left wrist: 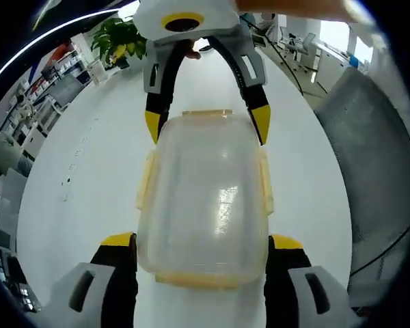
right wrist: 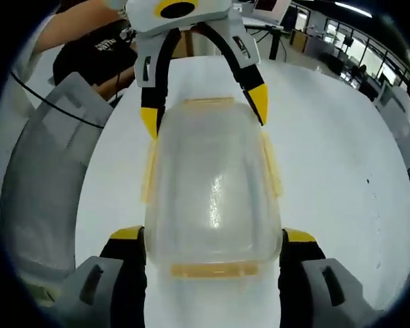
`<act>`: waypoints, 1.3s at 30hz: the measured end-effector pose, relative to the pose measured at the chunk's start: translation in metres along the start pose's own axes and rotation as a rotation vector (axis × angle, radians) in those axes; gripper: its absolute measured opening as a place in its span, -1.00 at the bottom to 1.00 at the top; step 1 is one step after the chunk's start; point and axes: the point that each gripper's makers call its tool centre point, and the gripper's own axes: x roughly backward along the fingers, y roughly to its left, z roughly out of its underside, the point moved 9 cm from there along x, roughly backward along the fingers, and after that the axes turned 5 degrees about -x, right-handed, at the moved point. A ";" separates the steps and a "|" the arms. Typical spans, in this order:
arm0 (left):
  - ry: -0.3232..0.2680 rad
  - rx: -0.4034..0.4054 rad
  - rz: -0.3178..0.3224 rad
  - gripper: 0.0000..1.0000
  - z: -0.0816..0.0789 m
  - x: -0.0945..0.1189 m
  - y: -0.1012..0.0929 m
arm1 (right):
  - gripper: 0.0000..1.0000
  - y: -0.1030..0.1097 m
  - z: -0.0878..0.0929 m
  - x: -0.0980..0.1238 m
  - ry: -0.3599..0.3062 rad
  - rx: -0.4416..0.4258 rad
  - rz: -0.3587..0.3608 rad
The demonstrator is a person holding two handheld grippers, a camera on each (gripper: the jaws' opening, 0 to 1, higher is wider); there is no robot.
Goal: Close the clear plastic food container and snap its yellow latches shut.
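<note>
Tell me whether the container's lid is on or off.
On: the lid covers the clear container on the white table. Yellow latches hang along its edges; whether they are snapped, cannot tell.

A white table (left wrist: 89,171) carries a clear plastic food container (left wrist: 205,198) with yellow latches (left wrist: 145,179), lid on.

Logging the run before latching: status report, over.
Both grippers, left and right, open, straddling opposite ends of the container. Lid on; whether latches are snapped can't be told. Nothing in the way on the table.
</note>
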 end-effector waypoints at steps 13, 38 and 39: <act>-0.030 0.000 0.005 0.48 0.007 -0.008 0.037 | 0.55 -0.035 -0.002 -0.001 -0.007 -0.017 0.000; -0.228 -0.005 -0.107 0.82 0.005 -0.018 0.049 | 0.60 -0.052 0.005 0.005 0.008 -0.026 0.064; -0.258 -0.041 -0.130 0.95 0.004 -0.015 0.047 | 0.61 -0.051 0.005 0.008 -0.007 -0.015 0.068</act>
